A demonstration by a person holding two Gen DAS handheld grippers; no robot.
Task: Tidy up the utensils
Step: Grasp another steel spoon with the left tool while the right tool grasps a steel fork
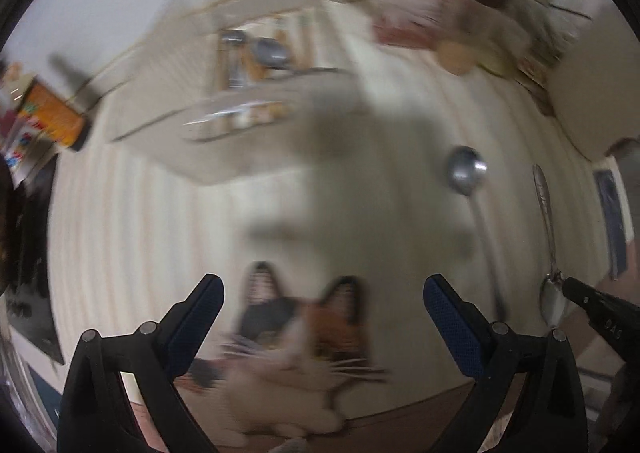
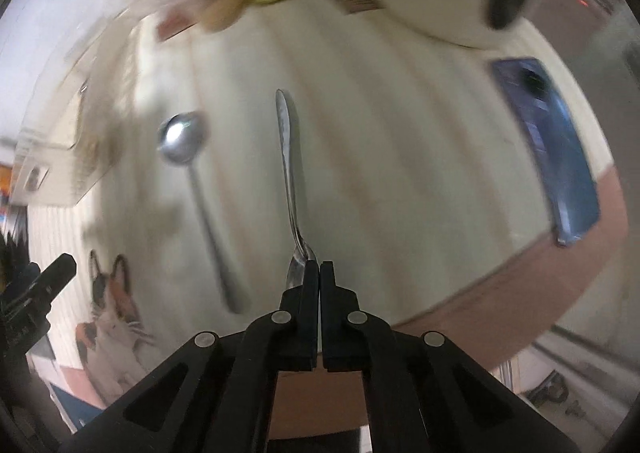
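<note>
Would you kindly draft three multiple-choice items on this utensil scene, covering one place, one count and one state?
1. Where does the round-bowled spoon lie relative to the spoon in the right gripper?
A. To its left
B. To its right
C. Crossed under it

2. How many spoons are outside the utensil tray on the table mat?
A. One
B. Two
C. Four

3. How is the left gripper?
A. Shut on a spoon
B. Shut, empty
C. Open, empty

Answers: 1 A, it sits left of the gripped spoon in the right wrist view. 2 B, both views show two. 3 C, its fingers stand wide apart.
</note>
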